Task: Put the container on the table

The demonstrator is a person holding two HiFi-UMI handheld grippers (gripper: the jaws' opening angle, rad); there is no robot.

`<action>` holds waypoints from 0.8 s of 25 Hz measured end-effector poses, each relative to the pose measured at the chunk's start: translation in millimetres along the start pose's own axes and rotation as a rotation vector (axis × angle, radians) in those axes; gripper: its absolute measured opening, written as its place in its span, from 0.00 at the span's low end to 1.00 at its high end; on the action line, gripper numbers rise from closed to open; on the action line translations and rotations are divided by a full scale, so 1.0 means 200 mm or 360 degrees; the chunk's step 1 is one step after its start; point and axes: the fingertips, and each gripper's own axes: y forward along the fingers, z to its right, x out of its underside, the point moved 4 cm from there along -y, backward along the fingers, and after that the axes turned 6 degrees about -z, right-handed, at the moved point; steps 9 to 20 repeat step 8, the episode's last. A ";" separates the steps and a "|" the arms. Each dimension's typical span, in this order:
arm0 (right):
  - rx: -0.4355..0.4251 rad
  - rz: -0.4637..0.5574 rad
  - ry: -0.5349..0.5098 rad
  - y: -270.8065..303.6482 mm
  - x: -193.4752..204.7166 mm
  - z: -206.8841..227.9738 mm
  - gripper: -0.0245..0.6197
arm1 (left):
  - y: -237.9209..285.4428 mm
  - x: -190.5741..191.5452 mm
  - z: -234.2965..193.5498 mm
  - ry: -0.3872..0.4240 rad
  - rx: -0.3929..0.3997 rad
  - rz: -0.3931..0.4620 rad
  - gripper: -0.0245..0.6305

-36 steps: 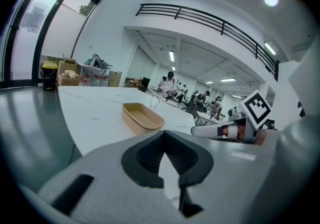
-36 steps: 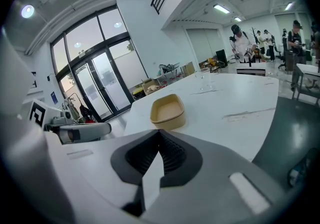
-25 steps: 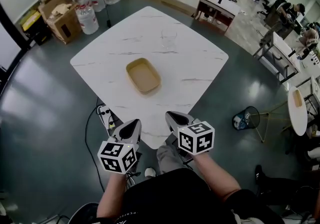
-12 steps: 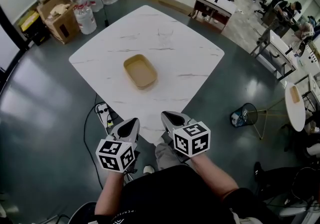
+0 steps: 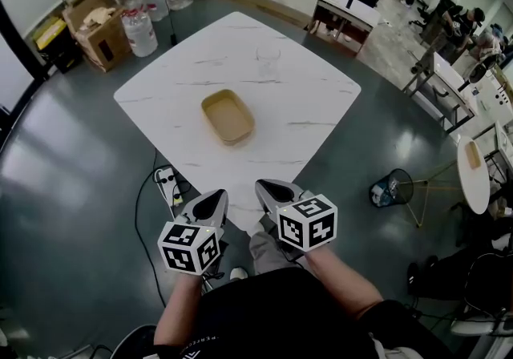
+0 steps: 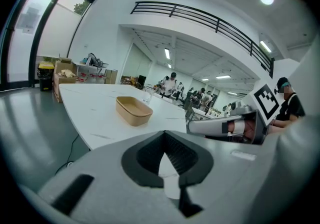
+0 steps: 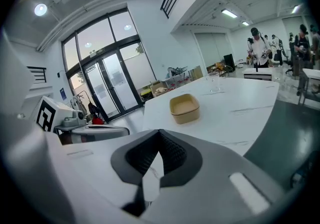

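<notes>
1 container point(image 5: 228, 116) unmoved on table point(image 5: 309, 93), left tool point(image 5: 215, 197), right tool point(image 5: 264, 187) — still closed

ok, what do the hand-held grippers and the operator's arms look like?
Both alike: left hand-held gripper and right hand-held gripper have pale grey pointed shells, black ribbed pads and a white cube with black square markers at the rear. No cables show. The person wears a black short-sleeved top.
</notes>
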 end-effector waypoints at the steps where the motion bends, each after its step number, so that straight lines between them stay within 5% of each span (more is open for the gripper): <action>1: -0.0012 0.0002 0.0004 0.00 0.00 0.00 0.04 | 0.00 -0.01 -0.01 -0.0009 -0.0004 0.0003 0.03; 20: -0.0045 0.0008 -0.0051 0.04 -0.04 0.00 0.04 | 0.00 -0.05 -0.08 0.0011 -0.0061 0.0028 0.03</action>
